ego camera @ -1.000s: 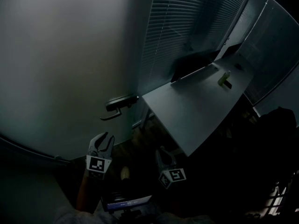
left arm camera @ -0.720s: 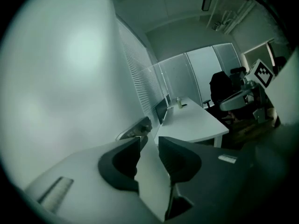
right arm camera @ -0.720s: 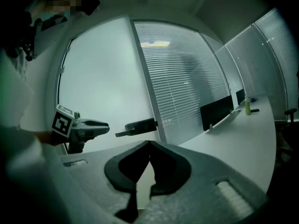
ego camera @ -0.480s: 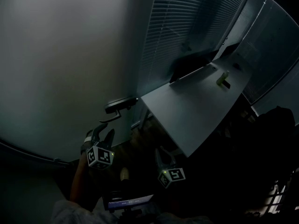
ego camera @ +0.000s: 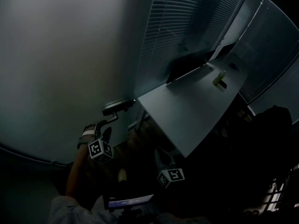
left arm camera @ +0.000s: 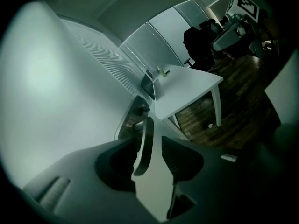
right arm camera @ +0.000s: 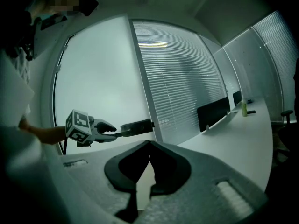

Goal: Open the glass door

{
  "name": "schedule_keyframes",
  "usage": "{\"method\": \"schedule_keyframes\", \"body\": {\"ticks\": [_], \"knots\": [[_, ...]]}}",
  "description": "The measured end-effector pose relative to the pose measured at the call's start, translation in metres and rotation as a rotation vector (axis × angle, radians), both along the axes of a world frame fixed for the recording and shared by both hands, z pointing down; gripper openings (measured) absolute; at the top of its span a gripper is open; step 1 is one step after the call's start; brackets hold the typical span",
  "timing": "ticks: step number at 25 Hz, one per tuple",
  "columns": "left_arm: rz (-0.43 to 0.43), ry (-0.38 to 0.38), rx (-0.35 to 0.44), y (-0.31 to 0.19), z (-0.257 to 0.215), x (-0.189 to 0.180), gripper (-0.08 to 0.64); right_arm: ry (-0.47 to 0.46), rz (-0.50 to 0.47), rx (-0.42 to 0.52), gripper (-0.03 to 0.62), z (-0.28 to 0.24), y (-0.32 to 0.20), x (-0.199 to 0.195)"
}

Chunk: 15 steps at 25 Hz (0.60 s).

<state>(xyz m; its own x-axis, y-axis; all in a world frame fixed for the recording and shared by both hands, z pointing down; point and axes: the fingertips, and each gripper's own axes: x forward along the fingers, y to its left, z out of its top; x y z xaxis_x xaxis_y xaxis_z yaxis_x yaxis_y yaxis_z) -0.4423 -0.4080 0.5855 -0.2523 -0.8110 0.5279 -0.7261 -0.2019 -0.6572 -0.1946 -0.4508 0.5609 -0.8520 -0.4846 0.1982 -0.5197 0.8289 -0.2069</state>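
As its jaws have just been opening round door handle [left arm camera: 145,141], left hand-held gripper [ego camera: 99,129] loose — right hand-held gripper [right arm camera: 149,147] closed.

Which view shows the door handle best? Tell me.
Right gripper view: the door handle shows clearly, side-on against bright glass. Head view has it small and dark; left gripper view, mainly its lever close up.
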Motion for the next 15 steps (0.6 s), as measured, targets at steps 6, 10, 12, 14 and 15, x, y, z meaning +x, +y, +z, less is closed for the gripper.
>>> {"method": "schedule_keyframes", "body": {"ticks": [6, 10, 12, 14, 15], "knots": [[0.017, -0.04, -0.074, -0.013, 0.015, -0.009, 0.172, -0.005, 0.016, 0.006, 0.002, 0.003, -0.005, 0.003], [0.027, -0.055, -0.132, -0.02, 0.021, -0.013, 0.161, -0.008, 0.021, 0.013, 0.002, 0.004, -0.011, 0.002], [0.034, -0.061, -0.157, -0.024, 0.025, -0.014, 0.16, -0.005, 0.023, 0.007, 0.002, 0.005, -0.014, 0.002], [0.042, -0.075, -0.172, -0.028, 0.027, -0.015, 0.154, -0.004, 0.029, -0.001, 0.002, -0.003, -0.015, -0.002], [0.046, -0.08, -0.181, -0.029, 0.028, -0.015, 0.153, -0.005, 0.034, -0.013, 0.002, -0.009, -0.013, -0.004]]}}
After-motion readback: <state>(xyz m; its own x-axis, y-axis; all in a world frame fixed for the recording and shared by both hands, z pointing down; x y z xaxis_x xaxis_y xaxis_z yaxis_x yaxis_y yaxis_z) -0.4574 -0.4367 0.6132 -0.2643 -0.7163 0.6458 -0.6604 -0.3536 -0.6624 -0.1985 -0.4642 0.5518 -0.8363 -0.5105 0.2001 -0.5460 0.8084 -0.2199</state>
